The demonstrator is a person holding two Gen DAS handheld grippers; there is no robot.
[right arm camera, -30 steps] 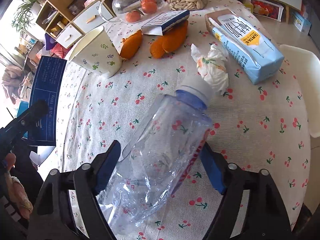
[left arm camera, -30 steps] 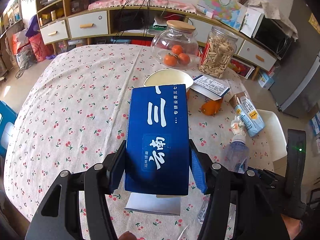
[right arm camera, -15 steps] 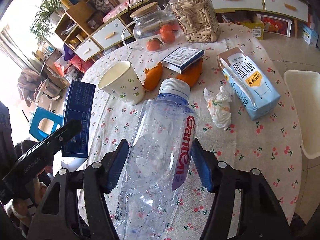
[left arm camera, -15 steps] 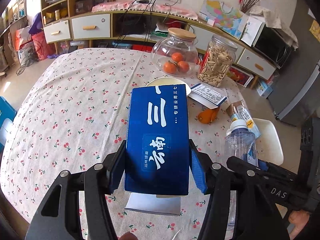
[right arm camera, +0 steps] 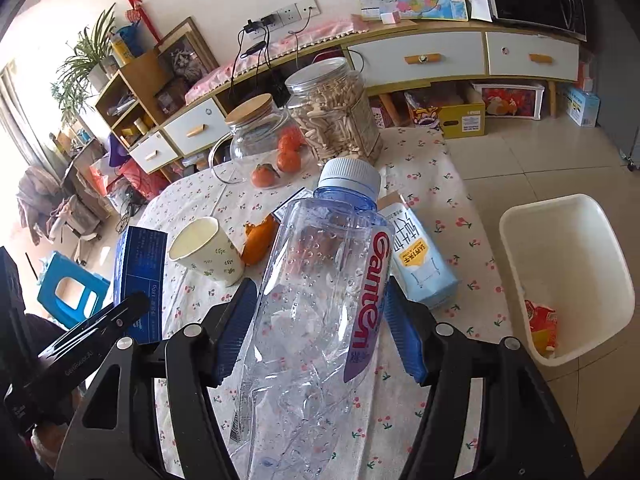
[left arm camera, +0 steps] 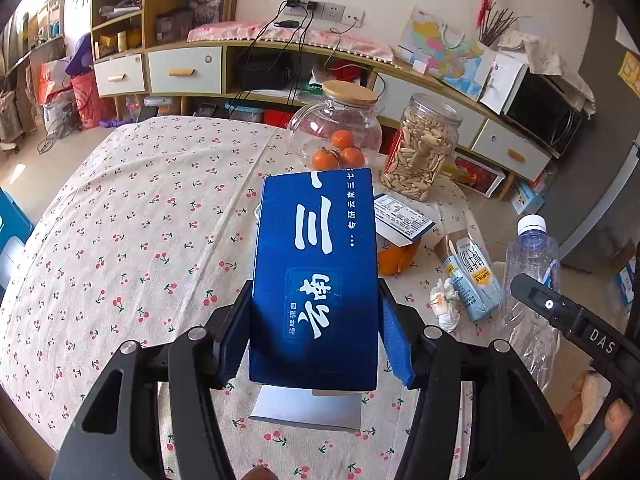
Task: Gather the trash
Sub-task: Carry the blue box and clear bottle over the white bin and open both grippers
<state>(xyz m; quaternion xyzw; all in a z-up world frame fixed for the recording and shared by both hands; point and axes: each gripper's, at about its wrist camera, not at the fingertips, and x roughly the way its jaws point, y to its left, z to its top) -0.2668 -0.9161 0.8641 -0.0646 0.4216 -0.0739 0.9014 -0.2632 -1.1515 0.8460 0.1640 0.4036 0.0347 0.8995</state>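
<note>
Both tongs are carrying trash above the worktop (left arm camera: 120,208). The left tongs (left arm camera: 314,332) are half open, clamping the blue box (left arm camera: 314,276), which is staying put. The right tongs (right arm camera: 316,328), jaws having just been closing a little, are gripping the clear bottle (right arm camera: 316,300), now lifted off the cloth and tilted upright (a second ago it was lying flat). The white bin (right arm camera: 568,276) is standing on the floor beside the worktop; the bottle is probably heading there next.
</note>
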